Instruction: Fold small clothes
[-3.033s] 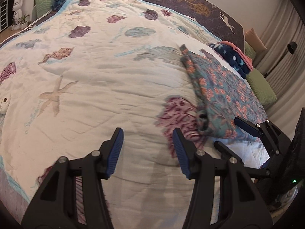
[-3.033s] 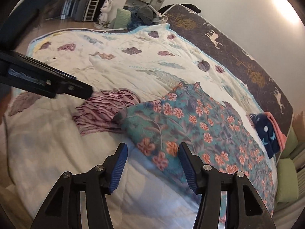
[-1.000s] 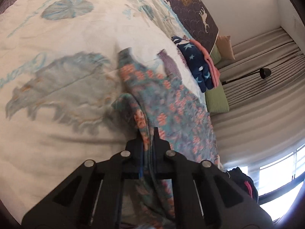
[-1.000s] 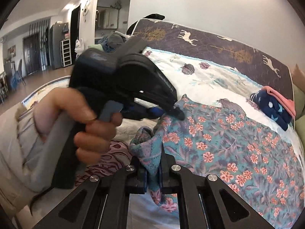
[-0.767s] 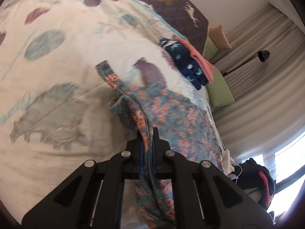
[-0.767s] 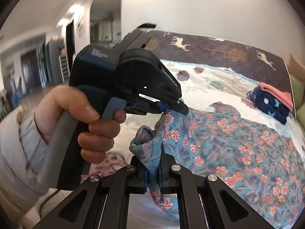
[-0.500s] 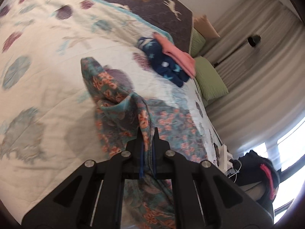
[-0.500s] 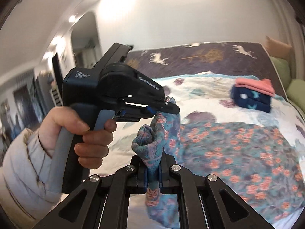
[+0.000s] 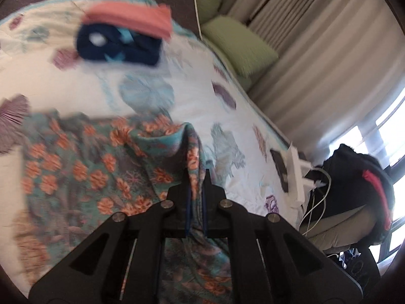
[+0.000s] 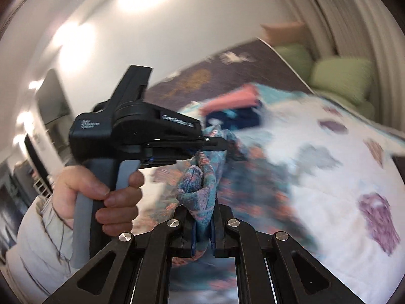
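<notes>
A teal garment with orange flowers (image 9: 83,172) lies partly on the white patterned quilt (image 9: 63,86). My left gripper (image 9: 195,177) is shut on one edge of it, the cloth pinched between the pads. My right gripper (image 10: 202,217) is shut on another edge of the floral garment (image 10: 200,190) and holds it lifted. The left gripper (image 10: 217,145), held in a hand, shows in the right wrist view just above and left of the right one, with cloth hanging from its tip.
A folded stack, pink on navy with stars (image 9: 121,38), sits near the headboard. Green pillows (image 9: 240,48) lie by the curtains. A white power strip with cables (image 9: 298,174) and a dark bag (image 9: 354,192) are at the bed's right edge.
Both grippers went from open to shut on the floral garment's edges, lifted them and swung toward the headboard and curtain side. The cloth now trails over itself.
</notes>
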Action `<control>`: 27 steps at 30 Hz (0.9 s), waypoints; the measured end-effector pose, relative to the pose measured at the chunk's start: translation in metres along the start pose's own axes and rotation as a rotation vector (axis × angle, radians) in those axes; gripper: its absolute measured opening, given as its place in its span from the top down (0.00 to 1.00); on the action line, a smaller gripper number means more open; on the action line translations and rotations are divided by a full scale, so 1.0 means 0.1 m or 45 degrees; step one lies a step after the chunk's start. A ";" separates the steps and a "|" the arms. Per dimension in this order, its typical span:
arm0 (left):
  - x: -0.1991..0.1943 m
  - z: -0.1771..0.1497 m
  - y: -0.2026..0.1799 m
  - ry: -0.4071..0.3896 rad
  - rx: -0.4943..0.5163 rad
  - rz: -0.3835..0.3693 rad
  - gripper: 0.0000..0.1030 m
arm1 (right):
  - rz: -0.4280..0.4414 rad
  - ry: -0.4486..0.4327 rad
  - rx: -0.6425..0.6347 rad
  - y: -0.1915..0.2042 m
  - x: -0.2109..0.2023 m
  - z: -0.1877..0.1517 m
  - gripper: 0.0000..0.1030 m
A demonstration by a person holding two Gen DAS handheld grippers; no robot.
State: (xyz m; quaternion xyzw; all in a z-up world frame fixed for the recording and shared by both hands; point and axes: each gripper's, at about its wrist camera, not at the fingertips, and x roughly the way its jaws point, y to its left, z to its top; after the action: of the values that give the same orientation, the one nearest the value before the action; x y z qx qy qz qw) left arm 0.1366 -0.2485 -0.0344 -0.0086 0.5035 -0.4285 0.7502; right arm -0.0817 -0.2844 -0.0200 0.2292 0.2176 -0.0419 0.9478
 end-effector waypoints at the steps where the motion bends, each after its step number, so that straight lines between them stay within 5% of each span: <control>1: 0.11 -0.01 -0.02 0.028 -0.006 0.003 0.92 | -0.009 0.034 0.040 -0.13 0.03 -0.01 0.94; 7: 0.45 -0.09 -0.11 0.103 0.001 0.043 0.90 | -0.018 0.180 0.172 -0.61 0.11 -0.18 0.94; 13: 0.30 -0.07 -0.25 0.068 0.023 0.004 0.86 | 0.008 0.213 0.191 -0.73 0.08 -0.23 0.93; 17: -0.13 -0.23 -0.31 -0.033 0.115 0.035 0.59 | 0.021 0.237 0.165 -0.82 0.08 -0.18 0.85; 23: -0.50 -0.79 -0.10 -0.048 0.212 0.163 0.56 | 0.102 0.171 0.198 -1.09 -0.09 0.22 0.60; 27: -0.33 -1.14 0.09 0.040 0.198 0.175 0.56 | 0.161 0.232 0.150 -1.13 0.19 0.64 0.59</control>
State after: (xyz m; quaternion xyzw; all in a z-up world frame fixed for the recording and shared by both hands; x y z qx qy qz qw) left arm 0.0507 -0.1737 -0.0699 0.0910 0.4797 -0.4140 0.7682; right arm -0.0594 -0.4139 -0.0242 0.3006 0.2850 0.0263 0.9098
